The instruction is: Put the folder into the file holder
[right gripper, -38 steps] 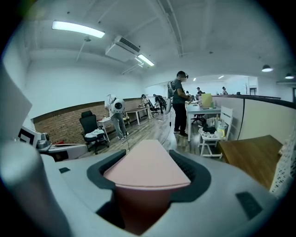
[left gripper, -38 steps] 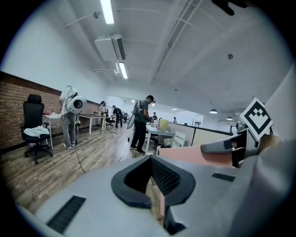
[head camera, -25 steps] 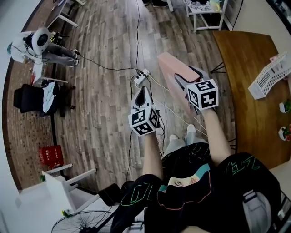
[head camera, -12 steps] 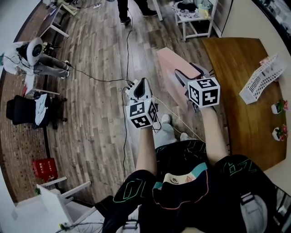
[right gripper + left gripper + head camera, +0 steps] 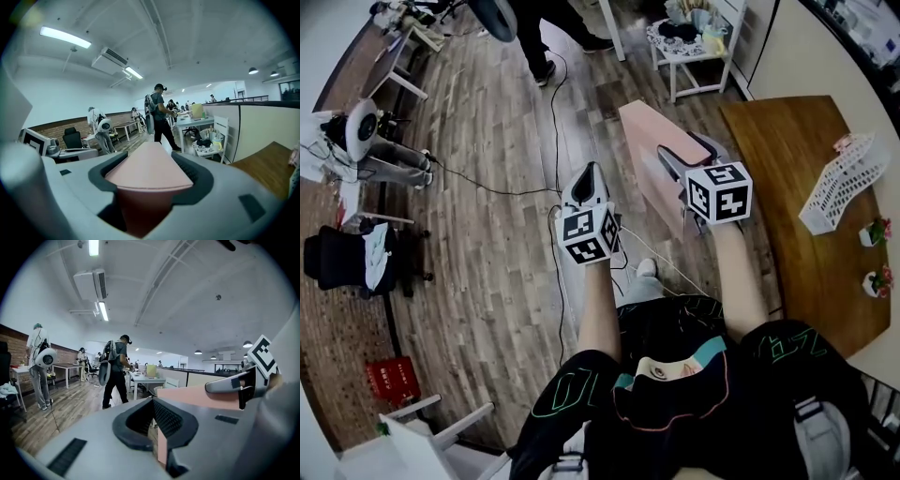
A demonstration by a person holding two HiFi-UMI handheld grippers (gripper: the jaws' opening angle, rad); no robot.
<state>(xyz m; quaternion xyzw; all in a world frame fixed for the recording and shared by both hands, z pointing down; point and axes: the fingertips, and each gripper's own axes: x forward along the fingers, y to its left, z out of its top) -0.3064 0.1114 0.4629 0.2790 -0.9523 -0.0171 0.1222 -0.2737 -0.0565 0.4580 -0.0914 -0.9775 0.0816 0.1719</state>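
brown wooden tabletop (image 5: pixel 787 216) off to my right. long flat pink folder (image 5: pixel 649 141) clamped in my right tool (image 5: pixel 686 157), long axis running forward and away over the plank floor (image 5: pixel 487 234); near end hidden under the tool. white mesh file holder (image 5: pixel 839 183) lies on the tabletop, right of the folder, well apart; right hand nearer. its slots too small to read. left tool (image 5: pixel 592 180): jaws together, empty, beside the folder, not touching.
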